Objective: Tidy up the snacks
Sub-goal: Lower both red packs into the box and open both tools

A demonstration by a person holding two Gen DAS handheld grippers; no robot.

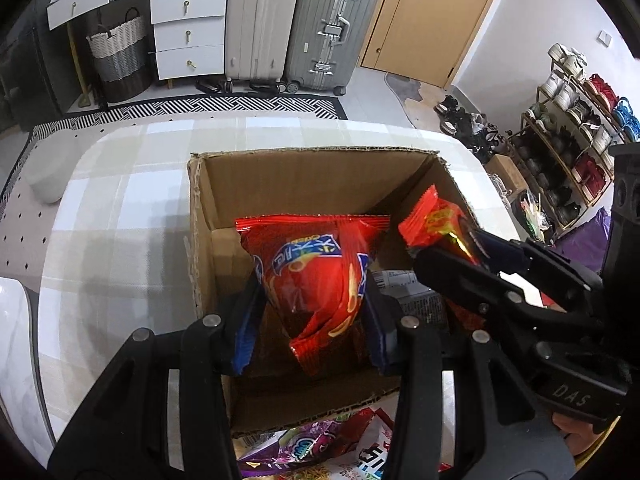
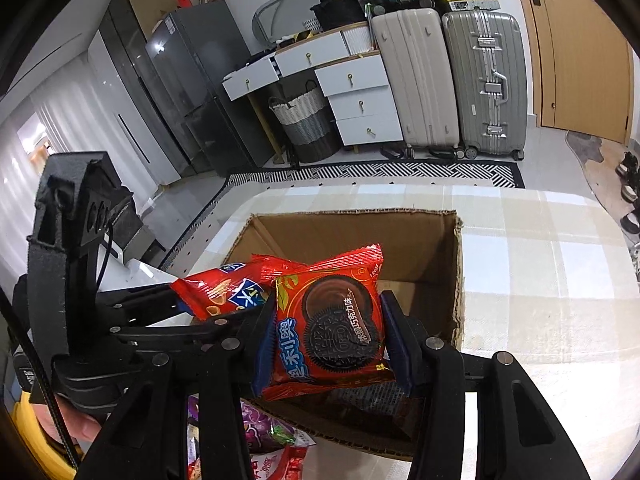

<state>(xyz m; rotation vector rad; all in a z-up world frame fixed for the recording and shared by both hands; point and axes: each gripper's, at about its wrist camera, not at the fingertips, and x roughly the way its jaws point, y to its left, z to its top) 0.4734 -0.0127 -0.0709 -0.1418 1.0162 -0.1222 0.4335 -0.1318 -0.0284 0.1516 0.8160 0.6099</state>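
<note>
From the left wrist, the left gripper (image 1: 308,300) pinches a red snack-ring packet (image 1: 316,276) over the open cardboard box (image 1: 312,176); carry it lower before letting go, clear of the dark packet, probably another snack, on the floor.

From the right wrist, the right gripper (image 2: 330,340) clamps a red Oreo packet (image 2: 332,320) above the box's near wall; ease it forward past the rim before releasing.

The left wrist camera looks steeply down, close above the cardboard box (image 1: 304,184), facing the surface's (image 1: 120,208) far edge; the right wrist camera looks less steeply from the box's near right; both share the box, suitcases (image 2: 452,80) and drawers (image 1: 188,32).
</note>
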